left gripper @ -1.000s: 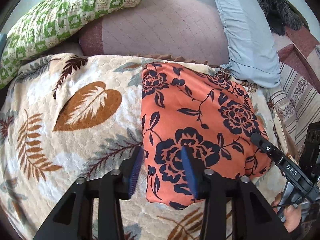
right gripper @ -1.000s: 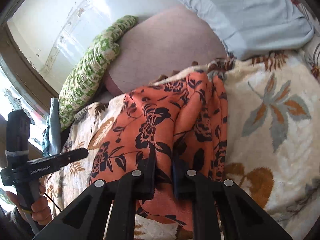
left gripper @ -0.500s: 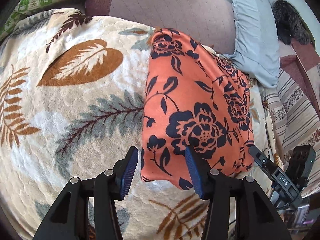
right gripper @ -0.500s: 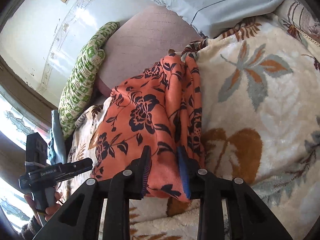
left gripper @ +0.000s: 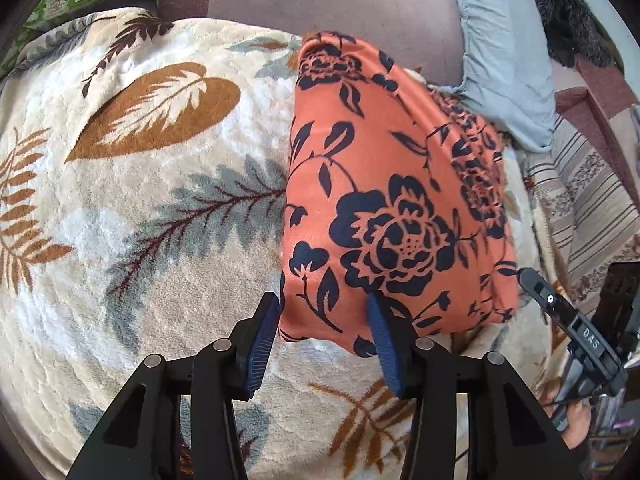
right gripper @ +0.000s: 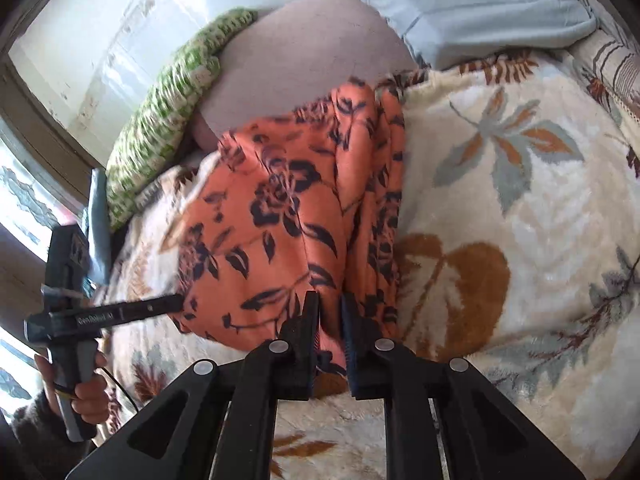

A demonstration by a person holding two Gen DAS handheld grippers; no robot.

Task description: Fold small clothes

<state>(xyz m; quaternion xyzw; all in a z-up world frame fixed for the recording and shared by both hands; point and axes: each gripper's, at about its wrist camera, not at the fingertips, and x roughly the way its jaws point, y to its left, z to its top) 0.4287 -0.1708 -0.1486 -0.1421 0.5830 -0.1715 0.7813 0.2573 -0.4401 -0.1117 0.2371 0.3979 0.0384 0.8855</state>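
Observation:
An orange cloth with dark navy flowers (left gripper: pixel 392 200) lies folded on a cream leaf-print blanket (left gripper: pixel 160 208). My left gripper (left gripper: pixel 322 320) is open, its blue pads either side of the cloth's near left corner, not gripping it. The cloth also shows in the right wrist view (right gripper: pixel 296 216). My right gripper (right gripper: pixel 330 312) is shut on the cloth's near edge, where the fabric bunches between the fingers. The right gripper's body shows in the left wrist view (left gripper: pixel 576 336); the left gripper's body shows in the right wrist view (right gripper: pixel 76 304).
A mauve cushion (left gripper: pixel 328 4), a light blue pillow (left gripper: pixel 504 48) and a green patterned pillow (right gripper: pixel 168 120) lie at the far side of the bed. A striped fabric (left gripper: pixel 592 200) lies at the right. A window (right gripper: pixel 24 208) is at the left.
My right gripper opened half a second ago and has closed again on the cloth's near edge. My left gripper has stayed open and moved closer to the cloth's near corner.

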